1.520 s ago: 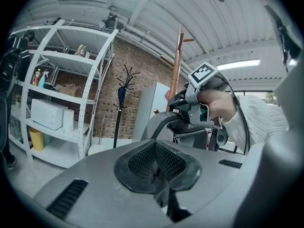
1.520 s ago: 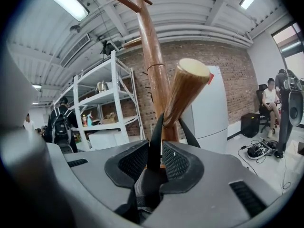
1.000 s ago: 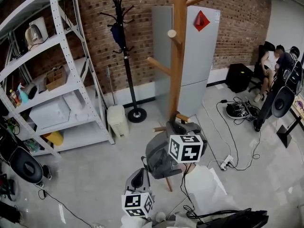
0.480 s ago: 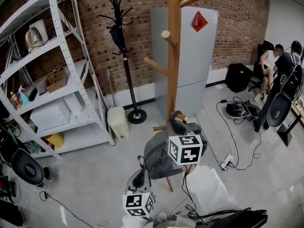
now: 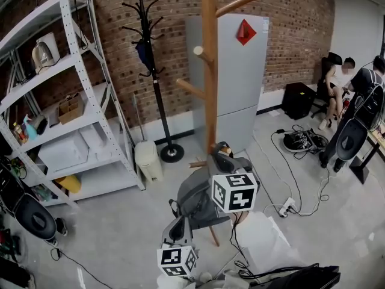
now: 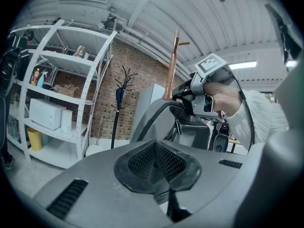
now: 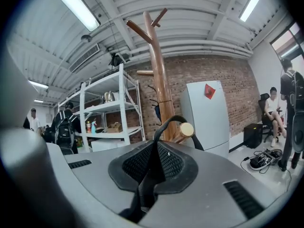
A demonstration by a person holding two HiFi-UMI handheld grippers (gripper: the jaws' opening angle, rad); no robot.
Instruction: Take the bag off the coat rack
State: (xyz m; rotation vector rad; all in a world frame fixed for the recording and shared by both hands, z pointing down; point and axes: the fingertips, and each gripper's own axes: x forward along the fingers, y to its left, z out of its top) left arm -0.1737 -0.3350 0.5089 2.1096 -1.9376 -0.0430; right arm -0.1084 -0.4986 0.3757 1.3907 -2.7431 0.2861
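A grey bag [image 5: 194, 202] hangs low on the wooden coat rack [image 5: 209, 71], with its black strap [image 7: 167, 123] looped over a short round-ended peg [image 7: 186, 128]. My right gripper [image 5: 224, 159] is at the top of the bag. In the right gripper view its jaws [image 7: 154, 167] are shut on that strap, which runs down between the pads. My left gripper [image 5: 176, 229] sits lower left, just beside the bag's side. In the left gripper view its pads [image 6: 156, 163] meet with nothing between them, and the bag [image 6: 154, 120] fills the space ahead, below the right gripper [image 6: 205, 95].
White metal shelving [image 5: 72, 101] with boxes stands at the left. A black coat stand [image 5: 153, 71], a small white bin [image 5: 147, 160] and a grey cabinet [image 5: 237, 71] line the brick wall. Cables and a power strip [image 5: 287, 206] lie on the floor to the right, near seated people [image 5: 340, 83].
The head view has swung a little, so the rack sits further left in it. Both grippers keep about the same place at the bag, the left one slightly lower.
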